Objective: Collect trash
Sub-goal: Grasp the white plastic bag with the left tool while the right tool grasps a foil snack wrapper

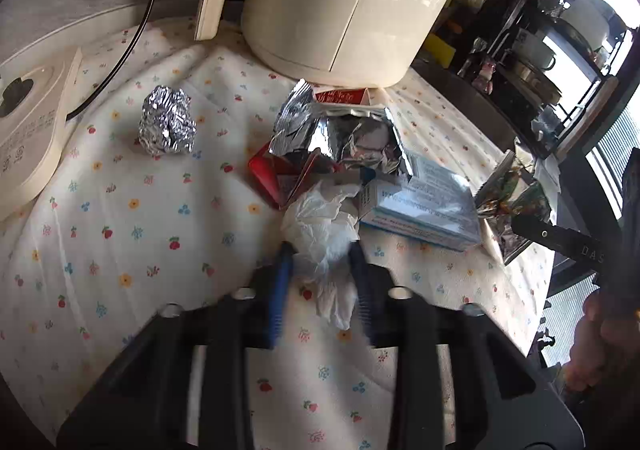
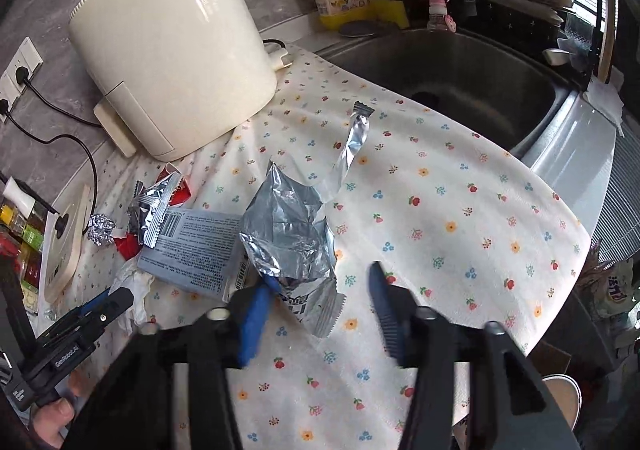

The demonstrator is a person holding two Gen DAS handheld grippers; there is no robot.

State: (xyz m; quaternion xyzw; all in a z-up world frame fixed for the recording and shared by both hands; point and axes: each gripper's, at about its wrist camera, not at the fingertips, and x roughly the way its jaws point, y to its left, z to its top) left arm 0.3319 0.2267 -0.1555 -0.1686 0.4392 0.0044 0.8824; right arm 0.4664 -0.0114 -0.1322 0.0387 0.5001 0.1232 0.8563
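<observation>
A crumpled white tissue (image 1: pixel 322 228) is clamped between the jaws of the left gripper (image 1: pixel 322 254) on the floral cloth (image 1: pixel 120 250) of the tabletop. The right gripper (image 2: pixel 320 284) is held with jaws apart around the lower end of a silver wrapper (image 2: pixel 290 234). A foil ball (image 1: pixel 167 121), grey box (image 1: pixel 424 206) and red carton (image 1: pixel 268 180) lie near the cream appliance (image 1: pixel 340 2).
</observation>
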